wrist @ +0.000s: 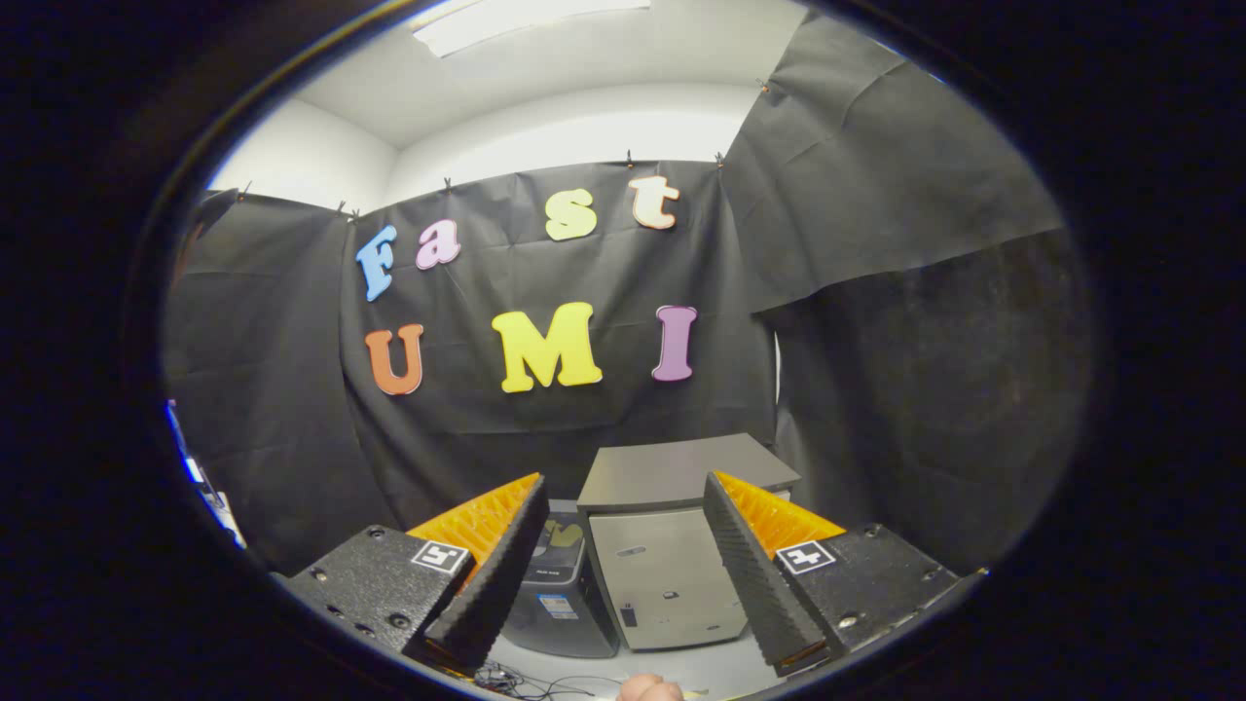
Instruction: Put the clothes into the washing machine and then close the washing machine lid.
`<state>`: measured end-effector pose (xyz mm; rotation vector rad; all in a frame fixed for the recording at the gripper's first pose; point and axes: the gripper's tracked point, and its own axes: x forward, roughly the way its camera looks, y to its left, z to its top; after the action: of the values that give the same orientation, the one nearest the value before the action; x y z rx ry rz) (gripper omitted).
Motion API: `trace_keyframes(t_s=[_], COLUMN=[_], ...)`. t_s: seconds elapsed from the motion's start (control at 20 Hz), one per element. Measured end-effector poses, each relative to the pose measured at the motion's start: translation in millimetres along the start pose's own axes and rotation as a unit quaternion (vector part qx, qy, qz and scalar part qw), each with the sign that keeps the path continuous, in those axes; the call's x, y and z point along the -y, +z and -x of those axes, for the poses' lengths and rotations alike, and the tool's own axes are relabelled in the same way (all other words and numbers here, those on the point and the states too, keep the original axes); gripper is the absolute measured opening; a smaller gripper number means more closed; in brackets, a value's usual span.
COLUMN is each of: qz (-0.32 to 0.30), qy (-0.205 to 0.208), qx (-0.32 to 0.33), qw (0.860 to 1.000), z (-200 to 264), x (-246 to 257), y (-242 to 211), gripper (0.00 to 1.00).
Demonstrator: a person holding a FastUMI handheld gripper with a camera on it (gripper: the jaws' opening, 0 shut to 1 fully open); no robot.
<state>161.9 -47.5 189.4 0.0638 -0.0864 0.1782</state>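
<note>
My gripper [623, 481] is open, its two fingers spread wide with nothing between them. Beyond the fingers, low against the booth wall, stands a grey box-shaped machine [672, 574] with a flat grey top and a pale front panel. Pressed against its left side is a smaller dark appliance [557, 599] with a label on its front and a yellowish patch [563, 533] near its top. I cannot tell which of the two is the washing machine. The left finger covers part of the dark appliance.
Both units rest on a pale surface [720, 672]. A tangle of thin cables [516, 682] lies on it near the left finger. A person's fingertip [650, 689] shows just below the fingers. Black cloth hangs close behind and to the right.
</note>
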Motion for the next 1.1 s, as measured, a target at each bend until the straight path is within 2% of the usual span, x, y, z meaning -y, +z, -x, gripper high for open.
trace_keyframes(t_s=[1.1], qz=[0.003], qy=[0.005], qx=[-0.005], qw=[1.000], z=[4.5], x=[-5.0], y=[-5.2], gripper=[1.00])
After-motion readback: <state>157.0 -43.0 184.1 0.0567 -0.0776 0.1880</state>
